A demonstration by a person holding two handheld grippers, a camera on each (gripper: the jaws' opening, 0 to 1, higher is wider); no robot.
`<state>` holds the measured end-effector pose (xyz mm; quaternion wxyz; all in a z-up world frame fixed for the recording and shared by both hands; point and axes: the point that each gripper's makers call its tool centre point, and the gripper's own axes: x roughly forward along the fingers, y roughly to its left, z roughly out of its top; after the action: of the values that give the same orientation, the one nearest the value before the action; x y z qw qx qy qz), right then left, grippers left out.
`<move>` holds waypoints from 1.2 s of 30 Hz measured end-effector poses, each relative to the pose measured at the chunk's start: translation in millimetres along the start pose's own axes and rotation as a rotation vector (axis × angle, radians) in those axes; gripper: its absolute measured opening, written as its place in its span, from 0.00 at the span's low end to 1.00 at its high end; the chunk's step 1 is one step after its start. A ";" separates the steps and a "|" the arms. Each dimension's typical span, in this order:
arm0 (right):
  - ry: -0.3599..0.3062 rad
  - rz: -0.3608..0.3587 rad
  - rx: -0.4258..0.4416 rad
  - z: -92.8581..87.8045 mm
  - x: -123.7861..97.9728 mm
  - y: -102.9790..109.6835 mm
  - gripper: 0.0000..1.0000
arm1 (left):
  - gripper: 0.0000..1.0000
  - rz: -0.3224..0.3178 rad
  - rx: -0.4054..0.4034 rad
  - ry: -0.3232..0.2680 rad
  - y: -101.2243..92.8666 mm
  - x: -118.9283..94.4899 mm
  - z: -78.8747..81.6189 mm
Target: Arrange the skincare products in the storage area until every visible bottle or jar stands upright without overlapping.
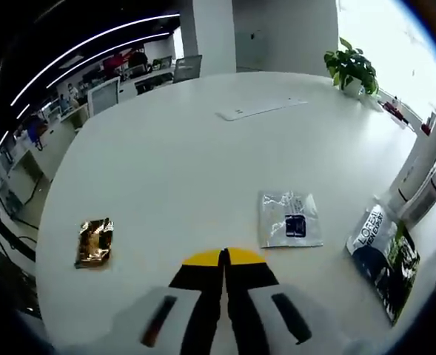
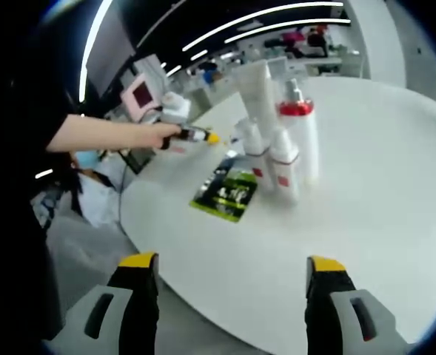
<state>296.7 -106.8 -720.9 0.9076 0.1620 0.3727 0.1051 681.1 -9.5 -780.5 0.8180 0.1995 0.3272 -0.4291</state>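
Observation:
In the right gripper view, several white skincare containers stand upright in a tight cluster on the white table (image 2: pixel 380 192). They are a tall tube (image 2: pixel 258 89), a pump bottle with a red collar (image 2: pixel 299 140), and two small bottles with red bands (image 2: pixel 253 151) (image 2: pixel 284 168). A green and black L'Oreal packet (image 2: pixel 227 194) lies flat in front of them. My right gripper (image 2: pixel 230 262) is open and holds nothing, well short of the bottles. My left gripper (image 1: pixel 223 257) is shut and holds nothing, low over the table; a hand carries the left gripper (image 2: pixel 195 135) beside the cluster.
In the left gripper view, a gold sachet (image 1: pixel 94 241), a clear sachet with a blue label (image 1: pixel 289 219) and the L'Oreal packet (image 1: pixel 384 255) lie on the table. A potted plant (image 1: pixel 351 68) and a flat white sheet (image 1: pixel 258 109) sit at the far side. The table's edge (image 2: pixel 203 288) curves near my right jaws.

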 end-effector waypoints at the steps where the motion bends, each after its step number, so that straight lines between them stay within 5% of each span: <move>1: 0.000 0.000 0.001 0.0 0.1 0.0 0.83 | 0.02 0.000 -0.001 0.000 1.6 -1.3 -0.1; 14: 0.016 0.005 -0.001 -3.1 1.7 0.9 0.84 | 0.07 0.015 -0.095 -0.025 12.8 3.0 5.9; 19: 0.034 0.004 0.002 -6.6 2.9 0.8 0.84 | 0.35 0.075 -0.181 -0.097 47.2 1.4 18.5; 27: 0.063 -0.002 0.006 -12.5 4.4 -1.0 0.84 | 0.57 0.243 -0.261 -0.106 114.3 -10.3 7.3; 31: 0.078 -0.009 0.016 -16.3 4.9 -3.1 0.84 | 0.64 0.341 -0.249 -0.108 148.8 -12.1 3.6; 36: 0.110 -0.007 0.010 -22.5 5.7 -1.4 0.83 | 0.66 0.388 -0.262 -0.123 178.7 -7.4 1.7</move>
<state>284.8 -101.5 -740.2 0.8853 0.1594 0.4231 0.1089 827.4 92.4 -765.9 0.9224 0.1245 0.2852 -0.2289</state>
